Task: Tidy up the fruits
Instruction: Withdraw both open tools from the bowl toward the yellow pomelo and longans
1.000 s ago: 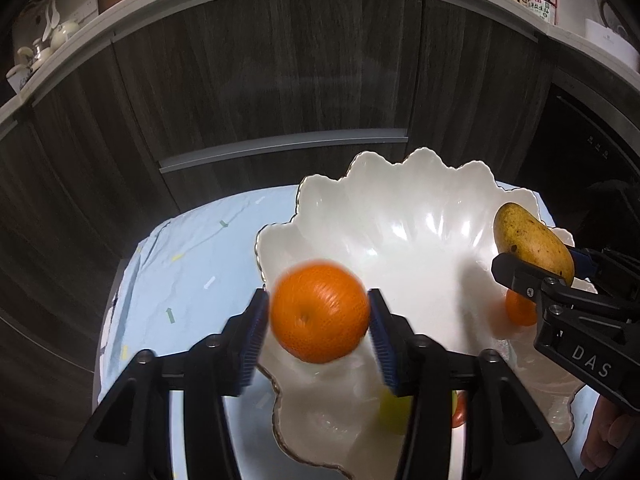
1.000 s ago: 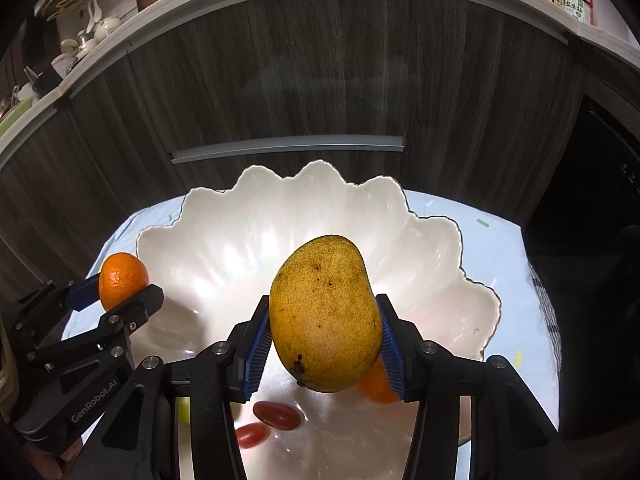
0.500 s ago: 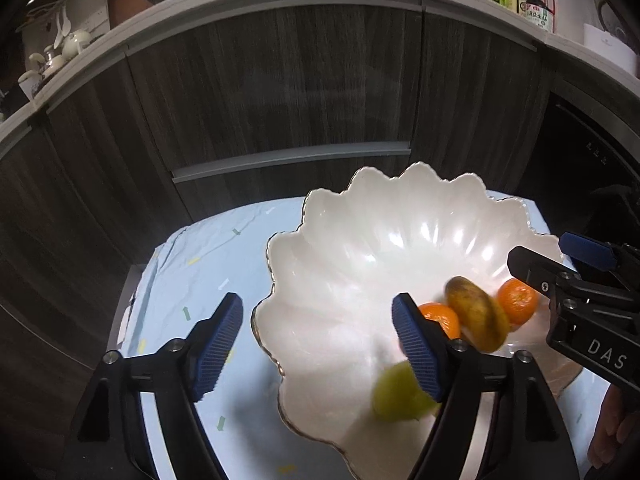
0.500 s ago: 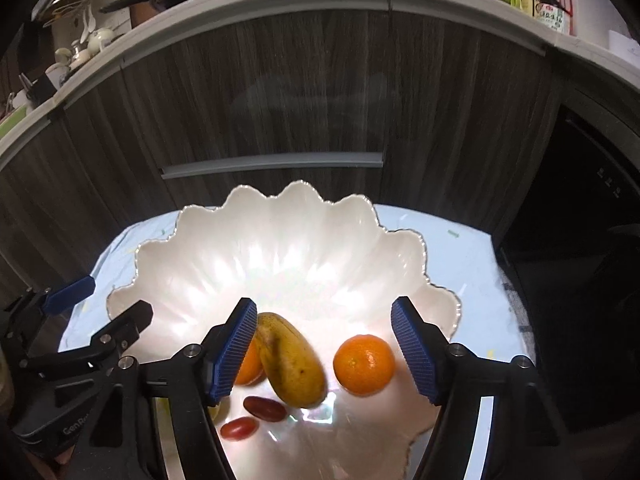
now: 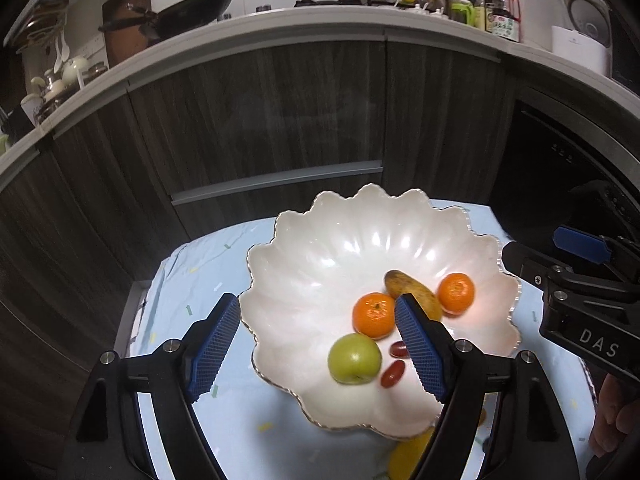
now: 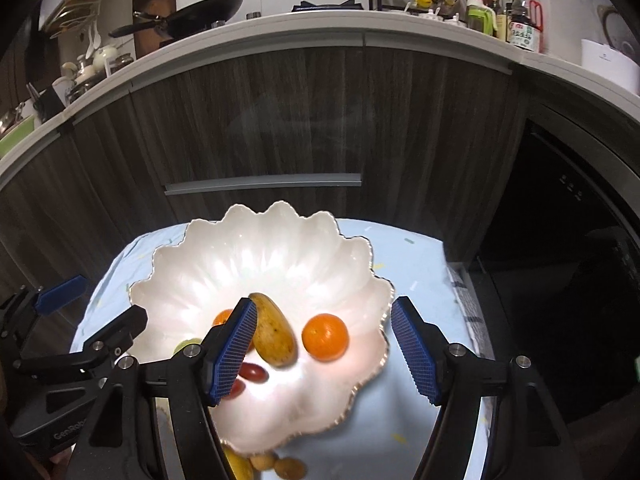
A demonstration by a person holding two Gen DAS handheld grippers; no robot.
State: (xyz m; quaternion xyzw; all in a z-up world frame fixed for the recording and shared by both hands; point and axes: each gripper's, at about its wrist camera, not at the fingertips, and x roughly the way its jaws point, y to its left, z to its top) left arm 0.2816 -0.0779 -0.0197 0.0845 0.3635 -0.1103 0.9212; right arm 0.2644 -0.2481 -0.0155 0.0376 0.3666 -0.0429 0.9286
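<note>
Dark wood-grain cabinets (image 5: 280,120) fill the far side, with a pale counter (image 6: 320,28) above carrying a black pan (image 5: 188,12) and a row of bottles (image 6: 508,20). Nearer, a light blue cloth (image 5: 192,280) covers the table. On it sits the big white scalloped bowl (image 5: 332,248), gold-edged, and all the action is in there.

The left gripper (image 5: 320,354) hangs over the bowl's near left rim, its blue pads wide apart with nothing gripped; those jaws have just been opening. The right gripper (image 6: 324,354) hovers over the bowl's near right side, pads likewise spread, jaws just opened and empty too.

Down in the bowl: the mango (image 6: 274,330) lies tilted in the middle, brown-speckled. One orange (image 6: 325,337) rests just to its right, a second orange (image 5: 374,315) just to its left. A green apple (image 5: 354,359) sits nearer, left of two small red fruits (image 5: 394,372).

Outside the bowl, by its near rim, a yellow fruit (image 5: 408,456) and a couple of small brown ones (image 6: 288,466) lie on the cloth.
</note>
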